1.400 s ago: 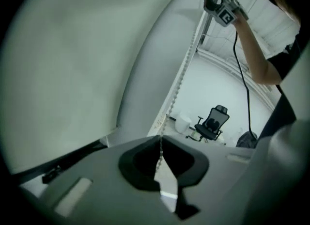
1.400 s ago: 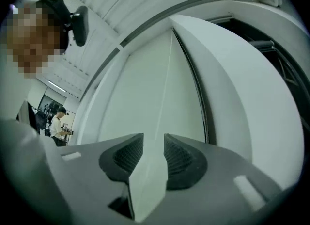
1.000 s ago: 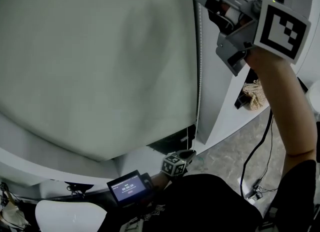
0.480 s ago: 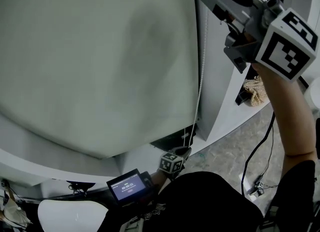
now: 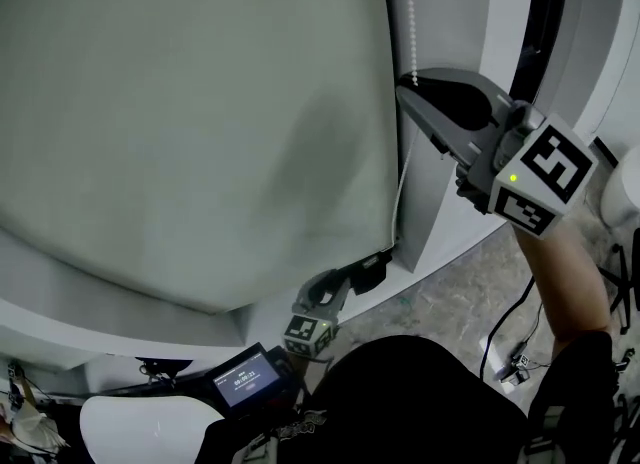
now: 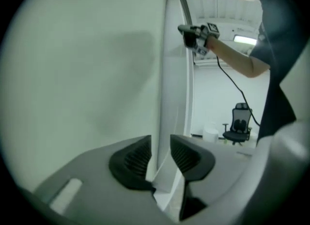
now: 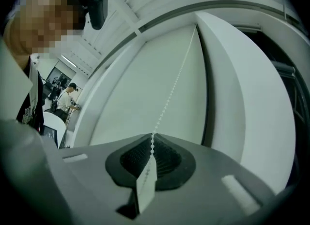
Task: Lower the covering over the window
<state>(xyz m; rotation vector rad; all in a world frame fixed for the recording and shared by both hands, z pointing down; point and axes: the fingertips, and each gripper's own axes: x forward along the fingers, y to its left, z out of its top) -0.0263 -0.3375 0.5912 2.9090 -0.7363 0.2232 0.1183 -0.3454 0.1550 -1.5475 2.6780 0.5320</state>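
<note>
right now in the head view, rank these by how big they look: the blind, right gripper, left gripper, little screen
1. blind, by far the largest
2. right gripper, though it is nearer the camera, which inflates it
3. left gripper and little screen: too alike to rank

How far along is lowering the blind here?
Done: blind hangs nearly to the sill. In hand: right hand-held gripper has just closed on the bead chain; left hand-held gripper has just opened, gripping nothing. Left: pull the remaining stretch down.
</note>
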